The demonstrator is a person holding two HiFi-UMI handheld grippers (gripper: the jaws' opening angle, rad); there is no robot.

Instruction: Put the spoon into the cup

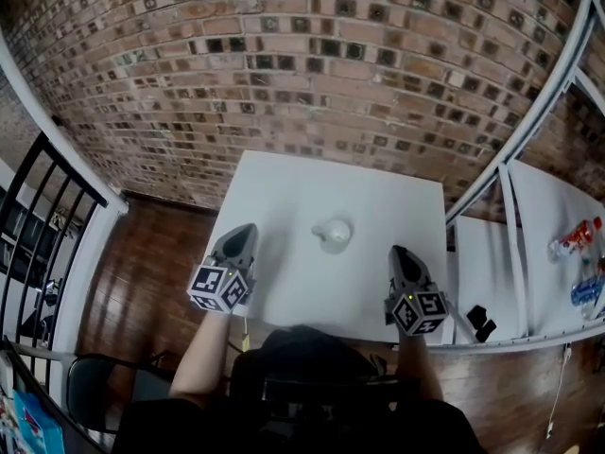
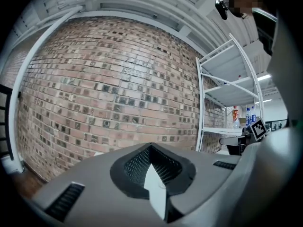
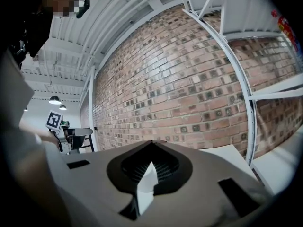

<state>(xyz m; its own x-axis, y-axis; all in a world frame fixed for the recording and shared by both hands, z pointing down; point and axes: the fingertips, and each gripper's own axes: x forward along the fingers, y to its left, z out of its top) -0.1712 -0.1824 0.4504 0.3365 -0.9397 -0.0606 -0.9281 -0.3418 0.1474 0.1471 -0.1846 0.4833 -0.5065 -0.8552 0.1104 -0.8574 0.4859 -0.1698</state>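
Closest to the head camera is the person's dark torso, with both forearms reaching out over the near edge of the white worktop [image 1: 284, 192]. The left tool [image 1: 248, 227] and the right tool [image 1: 397, 251] hover well apart, each short of the small white cup [image 1: 333, 234] that stands near the middle of the worktop, between their lines of reach. No spoon can be made out from here; whether it lies beside the cup or in it is too small to tell. A white shelf rack [image 1: 515, 173] with bottles [image 1: 574, 238] stands to the right, a brick wall [image 1: 284, 64] beyond.

From the left gripper view, that tool's jaws meet at their tips with nothing between them; only wall and rack lie ahead.

From the right gripper view, its jaws are likewise together and empty, a strip of worktop showing past them.

A spoon would probably be light, stiff and thin, lying flat and apt to slide, so a pinch across the middle of the handle looks soundest. The cup seems light and could tip if knocked, so steadying it with the other tool may help.
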